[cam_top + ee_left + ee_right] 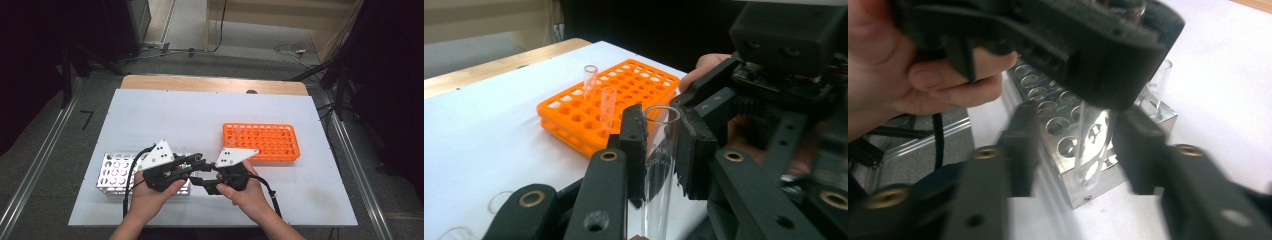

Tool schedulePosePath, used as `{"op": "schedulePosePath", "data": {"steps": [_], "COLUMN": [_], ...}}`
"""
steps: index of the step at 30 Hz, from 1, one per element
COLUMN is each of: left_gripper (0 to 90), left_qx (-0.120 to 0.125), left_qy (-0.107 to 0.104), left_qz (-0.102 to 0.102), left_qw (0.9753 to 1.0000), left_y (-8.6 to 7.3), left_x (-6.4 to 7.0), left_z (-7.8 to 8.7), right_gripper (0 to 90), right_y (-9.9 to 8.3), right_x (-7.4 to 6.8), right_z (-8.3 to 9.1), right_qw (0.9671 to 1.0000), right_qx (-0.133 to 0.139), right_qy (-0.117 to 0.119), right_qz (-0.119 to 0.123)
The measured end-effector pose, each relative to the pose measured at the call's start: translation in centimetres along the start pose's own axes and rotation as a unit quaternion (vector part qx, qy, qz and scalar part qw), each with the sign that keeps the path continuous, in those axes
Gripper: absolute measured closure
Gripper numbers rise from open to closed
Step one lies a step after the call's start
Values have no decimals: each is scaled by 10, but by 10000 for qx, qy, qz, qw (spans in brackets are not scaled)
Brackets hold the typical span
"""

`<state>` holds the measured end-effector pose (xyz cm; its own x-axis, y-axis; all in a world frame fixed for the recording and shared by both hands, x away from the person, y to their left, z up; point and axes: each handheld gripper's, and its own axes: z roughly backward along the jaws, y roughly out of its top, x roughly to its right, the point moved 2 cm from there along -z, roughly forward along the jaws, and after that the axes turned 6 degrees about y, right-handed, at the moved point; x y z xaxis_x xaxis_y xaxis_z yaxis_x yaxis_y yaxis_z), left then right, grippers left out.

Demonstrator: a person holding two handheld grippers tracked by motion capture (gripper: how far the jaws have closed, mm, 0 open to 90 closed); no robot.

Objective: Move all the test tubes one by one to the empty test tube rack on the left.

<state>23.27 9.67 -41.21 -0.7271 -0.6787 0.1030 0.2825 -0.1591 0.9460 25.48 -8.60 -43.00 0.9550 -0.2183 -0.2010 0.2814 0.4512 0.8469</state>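
Table [150, 115]: white board carrying both racks.
Orange rack [261, 141]: on the far right of the metal rack, two clear tubes standing in it.
Metal rack [116, 172]: near-left on the table, under the left gripper.
Left gripper [198, 161]: just right of the metal rack, jaws clamped on the glass tube [659, 165].
Right gripper [200, 179]: beside the metal rack, jaws spread either side of the tube's lower end, not touching.

2 perforated tube racks sit on the white table: 1 orange plastic rack [261, 141] far right, 1 silver metal rack [114, 171] near left. 2 clear glass tubes [597, 95] stand in the orange rack; 1 clear glass tube [658, 165] sits between jaws.
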Motion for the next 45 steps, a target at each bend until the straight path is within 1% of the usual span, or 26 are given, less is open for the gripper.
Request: {"op": "schedulePosePath", "data": {"steps": [2,5,7,9,13,19,23,30,35,41,43,45], "left_gripper": [758,758,758,758,759,759,758,758,759,759,758,758], "left_qx": [37,57,89,108,162,246,274,361,325,284,266,280], "left_qy": [65,150,206,271,400,614,760,1055,1235,1380,1448,1537], "left_qz": [32,33,51,69,136,218,253,283,333,307,288,281], "left_qw": [10000,9999,9997,9996,9990,9976,9964,9934,9913,9895,9887,9873], "left_y": [1,2,3,3,4,5,5,4,-2,-9,-11,-12], "left_x": [-2,-7,-10,-14,-22,-36,-44,-58,-68,-73,-73,-74], "left_z": [2,6,9,11,17,27,32,40,39,32,29,26], "right_gripper": [286,131,62,6,0,0,0,0,0,0,0,0], "right_y": [0,-2,-4,-6,-12,-20,-25,-41,-56,-73,-77,-79], "right_x": [0,1,3,7,15,24,30,41,47,50,52,53], "right_z": [2,8,13,18,30,49,63,89,109,133,139,144], "right_qw": [9999,9999,9998,9997,9992,9979,9964,9933,9904,9863,9850,9836], "right_qx": [17,105,140,204,310,358,403,466,466,499,529,568], "right_qy": [-64,-18,-23,-83,-249,-543,-740,-1024,-1228,-1451,-1516,-1575], "right_qz": [76,134,123,87,25,-19,-65,-263,-423,-604,-639,-668]}}
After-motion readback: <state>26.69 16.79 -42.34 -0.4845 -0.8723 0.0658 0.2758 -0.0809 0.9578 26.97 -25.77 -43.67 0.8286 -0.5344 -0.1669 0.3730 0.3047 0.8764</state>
